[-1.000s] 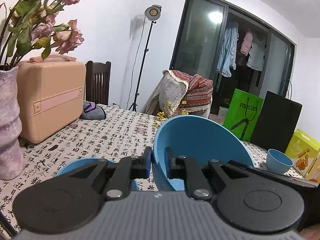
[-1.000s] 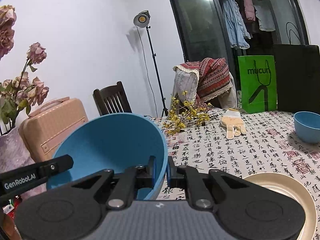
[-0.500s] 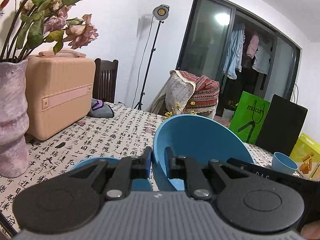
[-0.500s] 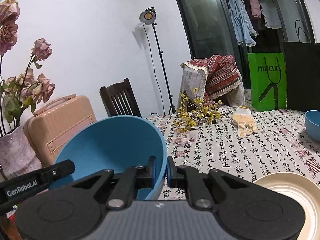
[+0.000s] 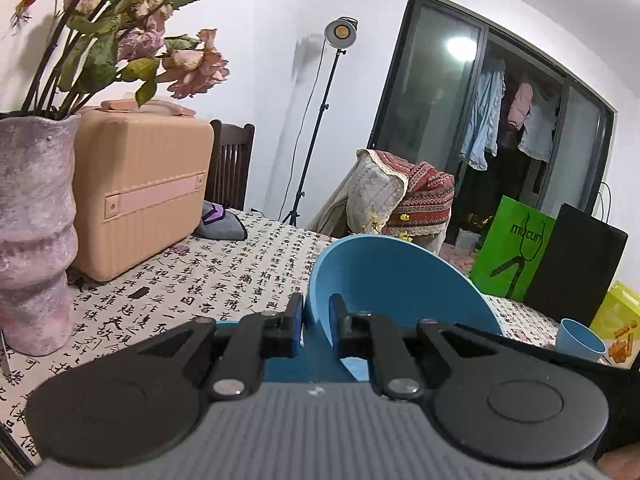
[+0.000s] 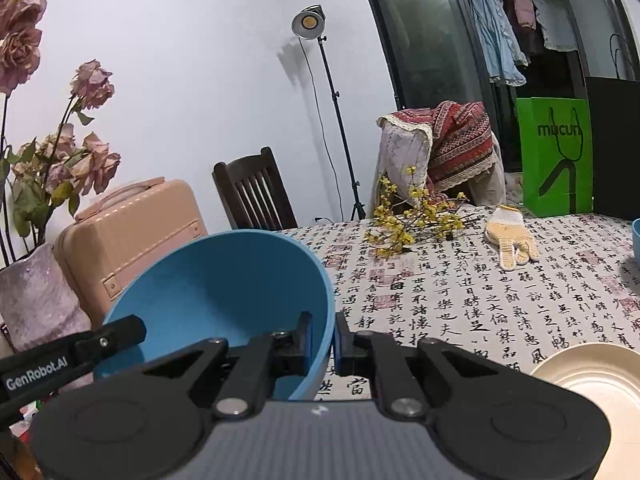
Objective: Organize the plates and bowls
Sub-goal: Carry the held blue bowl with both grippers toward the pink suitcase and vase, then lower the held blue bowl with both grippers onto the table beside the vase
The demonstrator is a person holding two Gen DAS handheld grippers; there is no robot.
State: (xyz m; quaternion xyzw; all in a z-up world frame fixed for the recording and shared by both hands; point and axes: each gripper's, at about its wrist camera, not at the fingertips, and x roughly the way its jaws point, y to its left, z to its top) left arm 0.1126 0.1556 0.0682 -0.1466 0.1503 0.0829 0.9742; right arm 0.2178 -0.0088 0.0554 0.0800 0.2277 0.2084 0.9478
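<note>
Big blue bowl [image 5: 396,280] is hanging above the tablecloth [image 5: 248,264], tilted steeply, mouth facing fwd/up toward the cams. L gripper [image 5: 316,322] is pinching its left rim, R gripper [image 6: 323,340] its right rim, both nearly closed on the thin wall. Legible: "mucun" on green bag [image 6: 556,152], "GenRobot.AI" on L gripper's finger in R view; tablecloth is showing Chinese calligraphy. Cream plate [image 6: 592,372] is sitting near R.
</note>
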